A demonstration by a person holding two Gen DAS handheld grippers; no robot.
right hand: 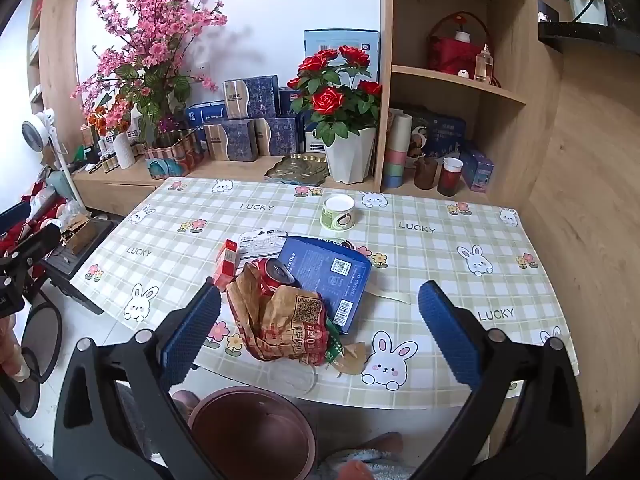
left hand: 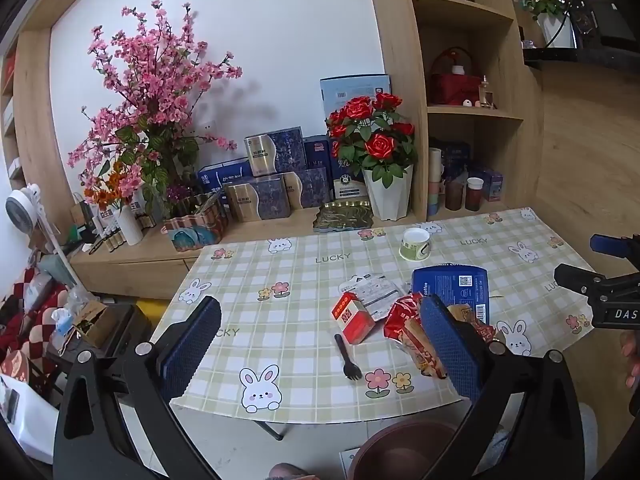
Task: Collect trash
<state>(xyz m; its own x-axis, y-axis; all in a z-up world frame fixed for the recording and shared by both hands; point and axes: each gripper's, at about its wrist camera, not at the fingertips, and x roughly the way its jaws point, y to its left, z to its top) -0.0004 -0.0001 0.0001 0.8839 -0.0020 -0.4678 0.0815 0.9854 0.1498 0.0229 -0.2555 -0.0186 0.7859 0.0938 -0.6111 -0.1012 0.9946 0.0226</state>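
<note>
1. My left gripper [left hand: 320, 344] stood with its jaws spread wide and nothing between the blue pads, hovering over the near edge of the checked tablecloth [left hand: 280, 280].
2. My right gripper [right hand: 319, 330] was just as wide apart and empty, tipped down toward the pile of trash.
3. The trash lay gathered near the middle of the table: a crumpled brown-and-red paper wrapper [right hand: 288, 320] nearest me, with a red drink can [right hand: 276, 276] lying on its side just behind it and touching it.
4. A blue coffee packet [right hand: 332, 276] lay flat beside the can, partly under the wrapper.
5. A small red carton [left hand: 354, 316] stood to the left of the pile, against a white printed wrapper [left hand: 374, 292].
6. A black plastic fork [left hand: 347, 356] lay alone on the cloth in front of the carton.
7. A white-lidded paper cup [right hand: 338, 212] sat apart, farther back.
8. A dark reddish-brown bin [right hand: 252, 432] stood on the floor below the table's near edge.
</note>
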